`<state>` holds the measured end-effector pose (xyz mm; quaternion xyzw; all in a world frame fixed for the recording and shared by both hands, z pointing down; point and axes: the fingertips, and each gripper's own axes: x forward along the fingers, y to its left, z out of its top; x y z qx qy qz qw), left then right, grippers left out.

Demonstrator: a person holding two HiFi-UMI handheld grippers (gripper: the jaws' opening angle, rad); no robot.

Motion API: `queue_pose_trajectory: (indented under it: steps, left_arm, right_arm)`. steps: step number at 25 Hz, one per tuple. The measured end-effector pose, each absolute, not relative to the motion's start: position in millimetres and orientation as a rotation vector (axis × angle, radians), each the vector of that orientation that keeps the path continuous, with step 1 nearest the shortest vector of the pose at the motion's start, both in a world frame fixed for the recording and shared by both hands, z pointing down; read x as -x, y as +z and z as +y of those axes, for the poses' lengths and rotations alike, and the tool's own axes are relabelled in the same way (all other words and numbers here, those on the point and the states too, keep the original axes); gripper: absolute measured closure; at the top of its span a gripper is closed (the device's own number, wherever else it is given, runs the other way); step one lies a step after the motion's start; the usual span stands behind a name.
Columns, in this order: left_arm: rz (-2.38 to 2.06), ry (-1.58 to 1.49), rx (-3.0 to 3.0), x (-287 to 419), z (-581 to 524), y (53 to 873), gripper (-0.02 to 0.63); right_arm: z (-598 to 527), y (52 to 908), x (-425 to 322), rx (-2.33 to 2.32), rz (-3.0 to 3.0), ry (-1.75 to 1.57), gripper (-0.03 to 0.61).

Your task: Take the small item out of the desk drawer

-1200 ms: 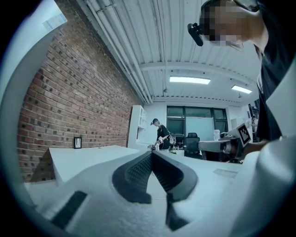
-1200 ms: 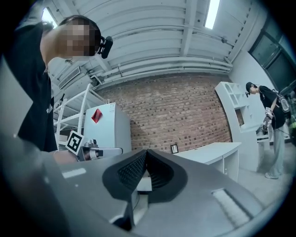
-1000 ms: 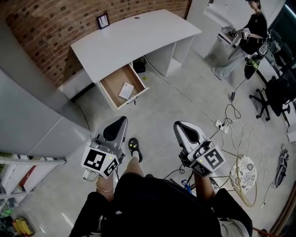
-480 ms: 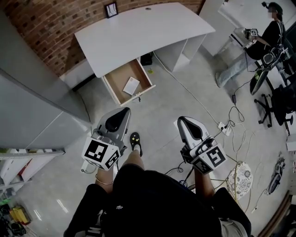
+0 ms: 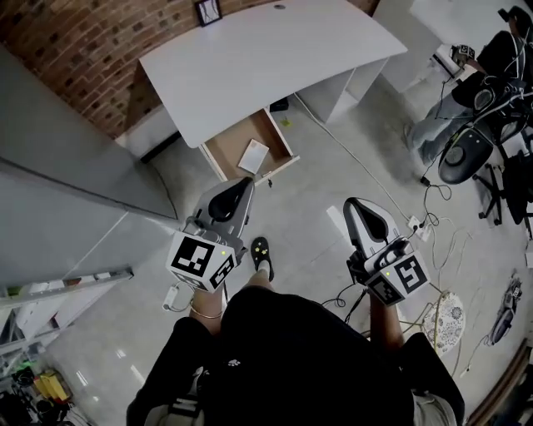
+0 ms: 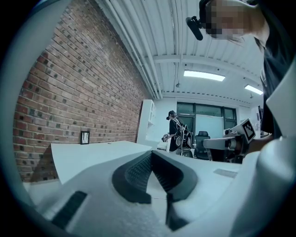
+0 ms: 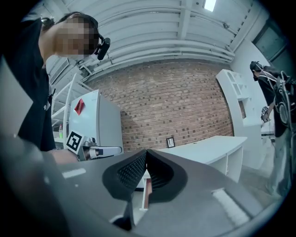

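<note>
The white desk [image 5: 266, 58] stands against the brick wall with its wooden drawer [image 5: 223, 154] pulled open. A small white flat item [image 5: 253, 155] lies inside the drawer. My left gripper [image 5: 243, 181] is held level just short of the drawer's front edge, jaws shut and empty. My right gripper [image 5: 352, 203] is off to the right over the floor, also shut with nothing in it. In the left gripper view the shut pads [image 6: 138, 173] point over the desk top [image 6: 92, 155]. In the right gripper view the drawer [image 7: 146, 195] shows below the shut gripper [image 7: 146, 152].
A small picture frame [image 5: 208, 11] stands on the desk's far edge. A grey cabinet [image 5: 75, 225] flanks the left. Cables and a power strip [image 5: 414, 225] lie on the floor at right, near office chairs [image 5: 466, 154] and another person [image 5: 508, 50].
The person has stepped toward the desk, so both grippers are nearer the open drawer. The left gripper now almost reaches its front edge. Both jaws stay shut.
</note>
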<state>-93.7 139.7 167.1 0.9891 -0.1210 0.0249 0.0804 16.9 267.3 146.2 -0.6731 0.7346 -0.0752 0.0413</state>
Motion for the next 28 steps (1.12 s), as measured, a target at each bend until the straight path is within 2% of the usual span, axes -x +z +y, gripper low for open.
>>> queue_pose_trajectory:
  steps: [19,28]
  left_arm:
    - [-0.385,0.094,-2.959,91,27,177,0.615]
    - [-0.577,0.104,-2.887,113,7,187,0.615]
  right_arm:
    - [131,154,-21,1.997,2.339,-0.247,0.565]
    - [95,160,-39,1.935,2.448,-0.279,0.566]
